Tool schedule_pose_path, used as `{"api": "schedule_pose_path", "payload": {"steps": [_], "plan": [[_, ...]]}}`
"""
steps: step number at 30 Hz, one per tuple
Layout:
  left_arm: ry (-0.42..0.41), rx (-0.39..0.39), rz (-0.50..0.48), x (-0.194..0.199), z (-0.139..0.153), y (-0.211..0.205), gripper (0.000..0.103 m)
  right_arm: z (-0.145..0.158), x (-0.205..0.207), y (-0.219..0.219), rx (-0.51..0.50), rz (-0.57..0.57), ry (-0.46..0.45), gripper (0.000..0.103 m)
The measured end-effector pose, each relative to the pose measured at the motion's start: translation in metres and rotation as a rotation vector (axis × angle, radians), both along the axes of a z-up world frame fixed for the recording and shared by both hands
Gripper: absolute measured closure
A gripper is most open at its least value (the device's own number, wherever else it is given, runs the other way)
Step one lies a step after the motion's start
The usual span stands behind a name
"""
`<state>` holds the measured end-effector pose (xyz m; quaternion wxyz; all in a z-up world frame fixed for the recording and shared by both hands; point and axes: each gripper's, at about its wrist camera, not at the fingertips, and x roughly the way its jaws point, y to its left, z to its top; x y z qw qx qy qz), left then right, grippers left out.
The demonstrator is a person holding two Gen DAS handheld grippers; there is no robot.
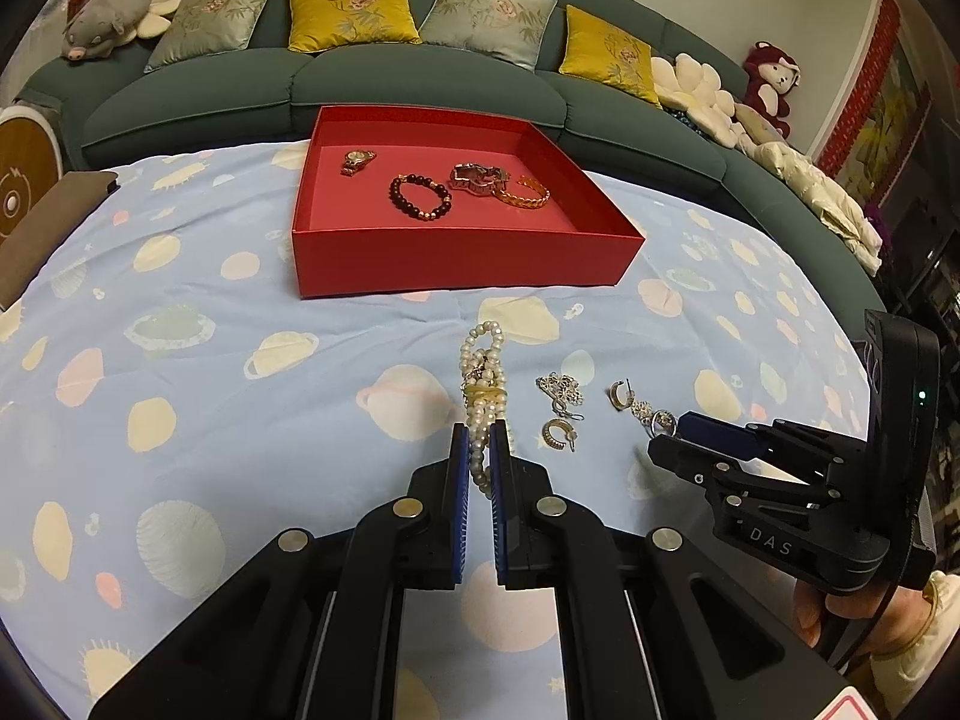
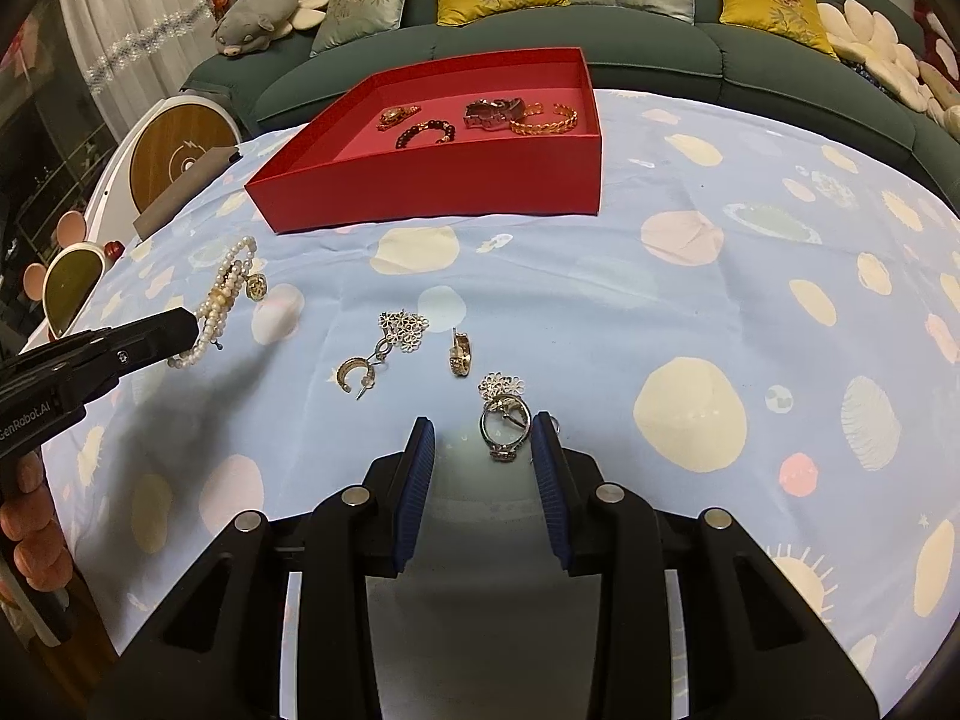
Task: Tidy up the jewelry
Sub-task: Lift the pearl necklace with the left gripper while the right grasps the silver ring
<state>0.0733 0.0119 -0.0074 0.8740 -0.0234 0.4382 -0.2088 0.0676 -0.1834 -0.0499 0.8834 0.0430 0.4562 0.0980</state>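
lying at lower centre of the left wrist view: a pearl bracelet (image 1: 485, 396), several strands of cream beads bunched by a gold clasp, stretched along the planet-print cloth (image 1: 210, 372). clamped at its near end by the left gripper (image 1: 479, 438), blue pads nearly together with only the beads between them. just right of it: a silver filigree earring (image 1: 559, 391) and a small hoop earring (image 1: 558, 434), apart from each other. in the right wrist view, low and centre: a silver ring (image 2: 505, 423) with a flower charm, sitting on the cloth between the fingers of the right gripper (image 2: 483, 435), held wide apart, right pad touching or nearly touching the ring, hard to tell which. upper centre: a red tray (image 1: 456, 258) holding a gold watch (image 1: 357, 161), a dark bead bracelet (image 1: 420, 197) and a gold cuff bangle (image 1: 523, 193).
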Motion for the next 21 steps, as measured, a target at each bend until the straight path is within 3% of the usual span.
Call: {"api": "schedule_pose_path", "payload": {"steps": [10,12,21], "plan": [[0.005,0.002,0.003,0.0001,-0.002,-0.0008,0.098,-0.007,0.0049,-0.0015,-0.06,-0.018,0.004,0.081],[0.005,0.0,0.004,0.0002,-0.0017,-0.0003,0.098,-0.0054,0.0045,-0.0017,-0.064,-0.013,0.001,0.09],[0.008,0.001,0.005,0.0004,-0.0015,0.0002,0.098,0.0026,0.0018,-0.0011,-0.03,0.005,-0.021,0.091]]}}
